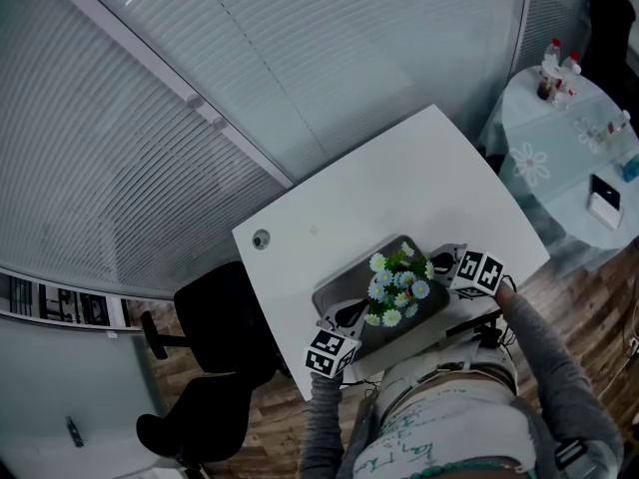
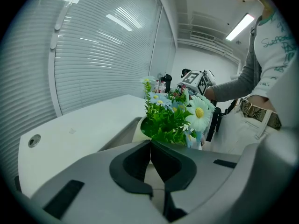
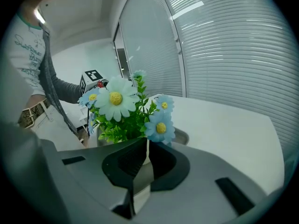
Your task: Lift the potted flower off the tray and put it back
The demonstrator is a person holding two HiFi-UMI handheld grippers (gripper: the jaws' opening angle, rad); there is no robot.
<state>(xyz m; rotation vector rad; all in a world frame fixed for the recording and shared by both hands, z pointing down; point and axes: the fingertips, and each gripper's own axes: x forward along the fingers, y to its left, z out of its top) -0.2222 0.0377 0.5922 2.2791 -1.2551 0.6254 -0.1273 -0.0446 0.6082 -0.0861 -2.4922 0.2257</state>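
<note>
Lifting the potted flower point(image 1: 397, 285), a pale pot of blue and white daisies with green leaves, off the shallow grey tray point(image 1: 344, 289) calls for jaws spread wide enough to flank the pot, then a level, even rise so it does not tip. The left gripper point(image 2: 150, 143) and right gripper point(image 3: 145, 141) both have their jaws pressed together; whether either nips the tray's rim is unclear. The potted flower stands mid-tray on the white rectangular table point(image 1: 399, 168), between the two: the left gripper sits at the tray's near-left end, the right gripper at its far-right end.

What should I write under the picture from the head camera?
The left hand-held gripper and right hand-held gripper clamp the ends of a gray tray carrying a potted flower.
</note>
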